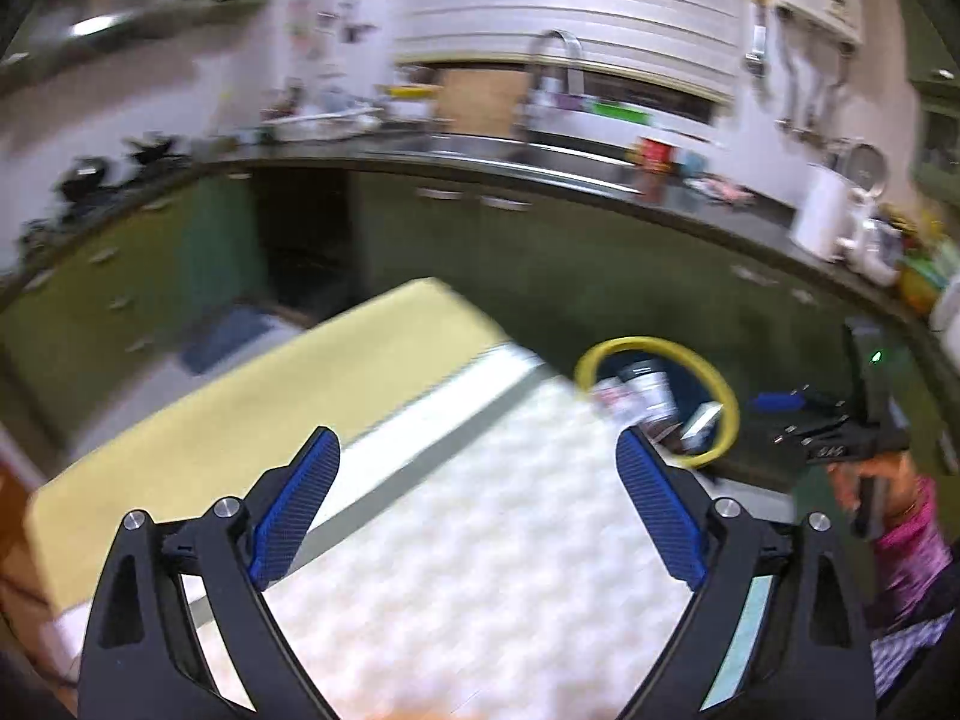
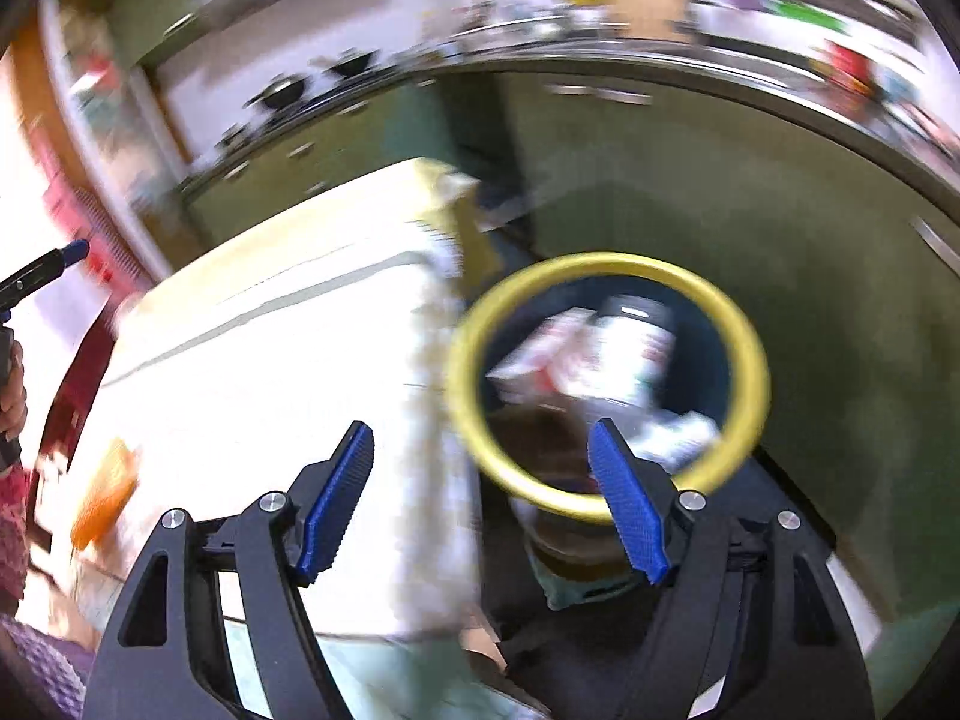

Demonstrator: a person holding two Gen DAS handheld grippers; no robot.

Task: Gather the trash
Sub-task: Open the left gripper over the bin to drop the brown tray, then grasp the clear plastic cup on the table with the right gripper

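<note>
A dark blue bin with a yellow rim (image 1: 729,396) (image 2: 753,372) stands off the table's right edge. It holds trash: a white cup-like container (image 1: 651,390) (image 2: 630,354), a red-and-white carton (image 2: 540,354) and a small white box (image 1: 699,426). My left gripper (image 1: 477,498) is open and empty above the white patterned tablecloth (image 1: 480,570). My right gripper (image 2: 483,492) is open and empty, hovering at the table edge just before the bin. It also shows in the left wrist view (image 1: 840,432). Both views are motion-blurred.
The table (image 1: 270,396) has a yellow edge. An orange object (image 2: 105,498) lies on it at the left in the right wrist view. Green cabinets (image 1: 540,264), a sink with tap (image 1: 558,72) and a cluttered countertop run behind. A white kettle (image 1: 828,222) stands at right.
</note>
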